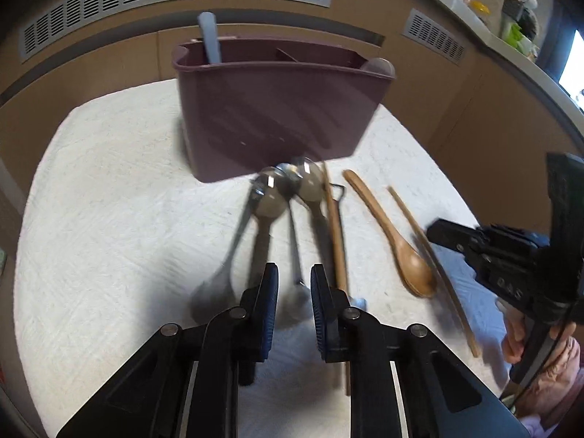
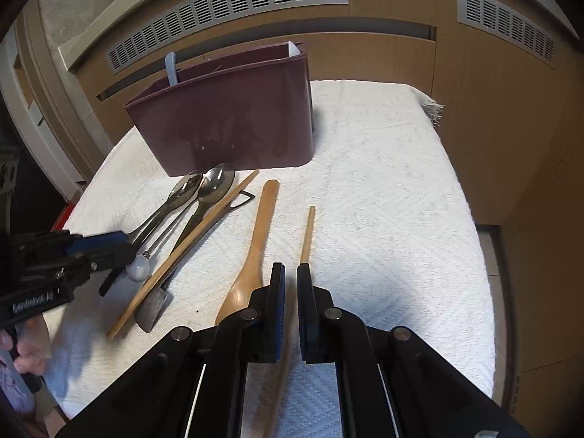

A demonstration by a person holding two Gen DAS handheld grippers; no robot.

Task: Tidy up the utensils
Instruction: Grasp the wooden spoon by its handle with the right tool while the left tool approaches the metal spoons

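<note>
Clamped with right gripper on chopstick, flat on cloth beside wooden spoon: light, stiff, slick, apt to swivel, so better pinched mid-shaft. Narrowed with left gripper astride thin teaspoon before caddy, not visibly pinching.

- The left wrist view looks steeply down along the left gripper, close over the white cloth.
- The right wrist view looks down likewise from the right.
- Both share the maroon utensil caddy, the spoons and each other's gripper.
</note>
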